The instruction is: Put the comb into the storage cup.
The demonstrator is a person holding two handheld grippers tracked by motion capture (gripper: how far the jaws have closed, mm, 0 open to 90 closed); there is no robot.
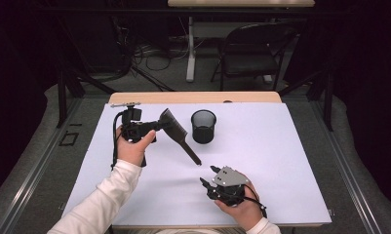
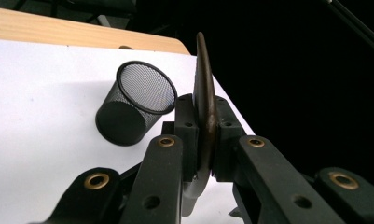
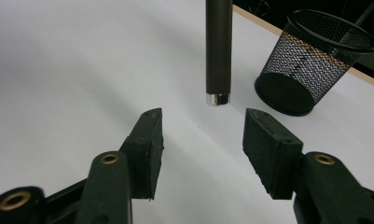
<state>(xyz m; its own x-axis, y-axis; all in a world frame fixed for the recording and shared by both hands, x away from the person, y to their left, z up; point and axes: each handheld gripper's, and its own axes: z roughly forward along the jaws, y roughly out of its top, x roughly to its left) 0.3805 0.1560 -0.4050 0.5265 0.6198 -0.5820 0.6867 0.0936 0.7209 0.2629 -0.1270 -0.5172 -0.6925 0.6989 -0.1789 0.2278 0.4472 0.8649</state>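
Gripping brush (image 1: 176,130), left jaws closed

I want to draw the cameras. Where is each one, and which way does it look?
High view: above the table, looking forward and down; both hands and sleeves show.
Left tool view: on the left tool, looking along its jaws clamping the comb.
Right tool view: on the right tool, facing the comb's handle.
All three share the mesh cup.

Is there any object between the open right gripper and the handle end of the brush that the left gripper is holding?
Nothing visible. The right gripper has open jaws, and the brush handle's silver tip hangs just beyond them over bare white table. The mesh cup stands off to the side. The left gripper grips the brush's head.
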